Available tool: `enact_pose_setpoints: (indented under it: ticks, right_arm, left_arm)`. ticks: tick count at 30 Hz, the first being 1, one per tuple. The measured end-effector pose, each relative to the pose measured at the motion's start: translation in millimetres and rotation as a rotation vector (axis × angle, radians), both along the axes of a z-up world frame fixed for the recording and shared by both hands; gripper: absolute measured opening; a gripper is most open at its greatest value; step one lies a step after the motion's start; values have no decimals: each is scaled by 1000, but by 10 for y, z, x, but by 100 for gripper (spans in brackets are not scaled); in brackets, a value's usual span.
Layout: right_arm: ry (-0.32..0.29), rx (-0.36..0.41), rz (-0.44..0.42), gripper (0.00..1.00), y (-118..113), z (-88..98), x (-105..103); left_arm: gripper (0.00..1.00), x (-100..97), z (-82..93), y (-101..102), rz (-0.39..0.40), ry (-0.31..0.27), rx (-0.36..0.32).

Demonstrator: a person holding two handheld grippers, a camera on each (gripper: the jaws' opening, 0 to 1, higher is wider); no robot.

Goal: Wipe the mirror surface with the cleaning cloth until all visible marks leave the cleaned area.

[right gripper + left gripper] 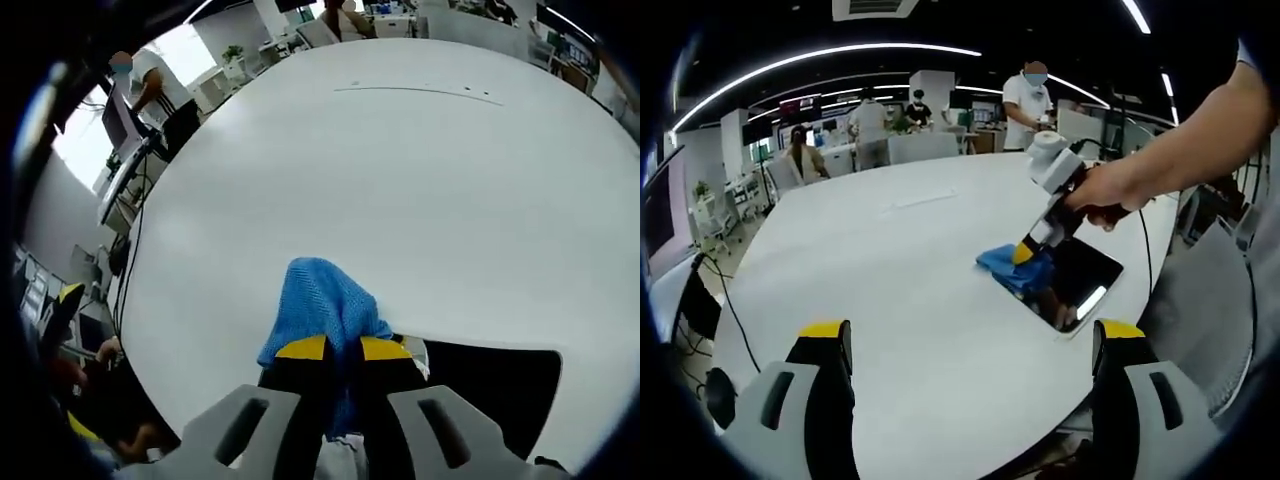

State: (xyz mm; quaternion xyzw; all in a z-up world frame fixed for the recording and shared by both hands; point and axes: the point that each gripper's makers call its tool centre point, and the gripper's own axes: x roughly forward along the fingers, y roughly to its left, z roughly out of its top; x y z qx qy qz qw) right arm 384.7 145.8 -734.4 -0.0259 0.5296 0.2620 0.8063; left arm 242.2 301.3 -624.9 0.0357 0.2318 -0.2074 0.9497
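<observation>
A blue cleaning cloth is pinched between the yellow-tipped jaws of my right gripper, which is shut on it. The cloth lies over the near-left corner of a dark rectangular mirror that rests flat on the white table. In the left gripper view, a hand presses the right gripper down onto the cloth at the left end of the mirror. My left gripper hovers over the table's near side, open, its jaws wide apart with nothing between them.
The big round table stretches far beyond the mirror. A black cable hangs off its left edge. Several people stand at desks behind the table. A person and a monitor are past the table's left edge.
</observation>
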Motion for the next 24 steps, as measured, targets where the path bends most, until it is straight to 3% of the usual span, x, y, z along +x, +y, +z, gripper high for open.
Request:
enact_pose_setpoints:
  ticks: [24]
  right_arm:
    - [-8, -29, -21, 5, -234, -22, 37]
  left_arm:
    - [99, -9, 41, 19, 5, -11, 6]
